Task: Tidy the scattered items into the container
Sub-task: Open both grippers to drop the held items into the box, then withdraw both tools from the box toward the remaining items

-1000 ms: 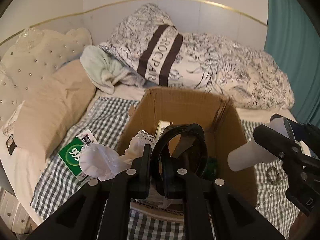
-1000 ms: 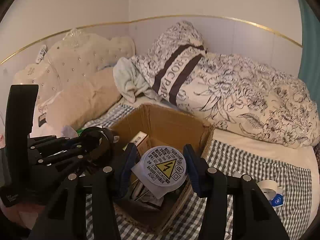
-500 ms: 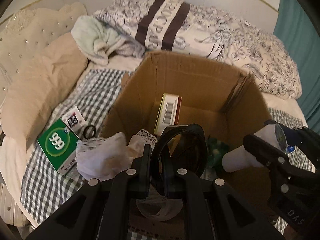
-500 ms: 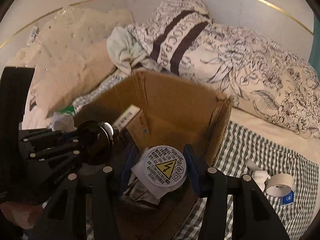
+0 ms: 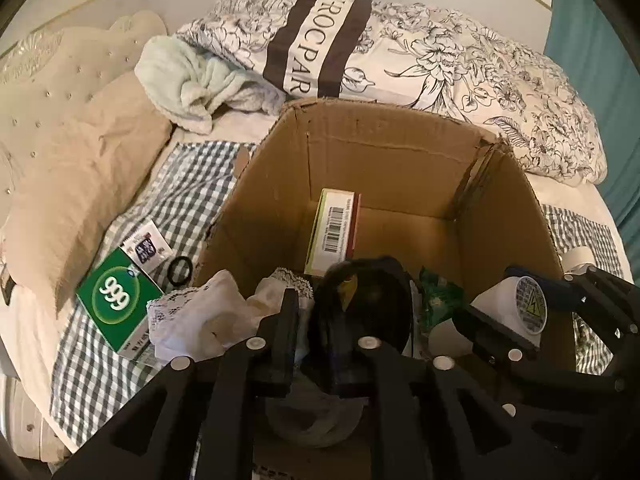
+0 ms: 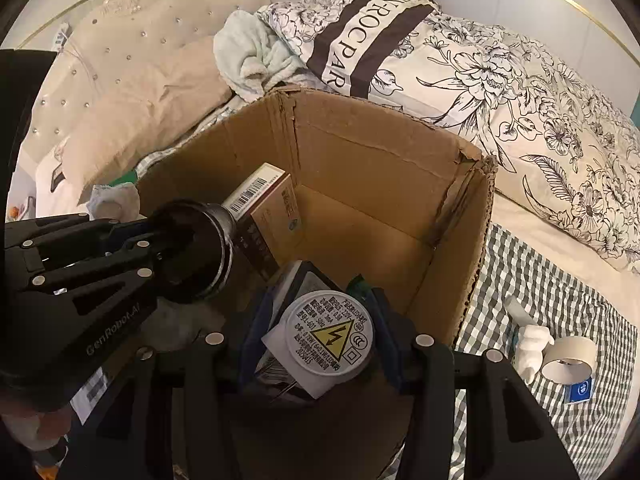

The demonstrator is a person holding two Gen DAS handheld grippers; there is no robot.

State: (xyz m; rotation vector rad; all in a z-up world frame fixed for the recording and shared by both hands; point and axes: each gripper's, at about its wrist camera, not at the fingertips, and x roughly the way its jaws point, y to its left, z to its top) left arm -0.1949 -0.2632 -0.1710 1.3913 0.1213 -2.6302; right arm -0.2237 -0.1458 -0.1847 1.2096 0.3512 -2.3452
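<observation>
An open cardboard box (image 5: 384,132) (image 6: 360,152) stands on the bed. My left gripper (image 5: 316,316) is shut on a black round lidded cup (image 5: 368,304), held over the box's near side; it also shows in the right wrist view (image 6: 196,256). My right gripper (image 6: 316,336) is shut on a white cylinder with a yellow warning label (image 6: 330,336), also over the box; it shows in the left wrist view (image 5: 528,308). Inside the box are a barcode carton (image 5: 334,232) and a green packet (image 5: 440,296).
On the checked sheet left of the box lie a green "999" box (image 5: 114,300), a small card (image 5: 144,246), a black ring (image 5: 179,271) and white lace cloth (image 5: 192,320). Right of the box are a tape roll (image 6: 568,360) and a white figurine (image 6: 532,344). Pillows lie behind.
Both grippers have moved forward and down over the box with their objects still held. The box now fills more of both views.
</observation>
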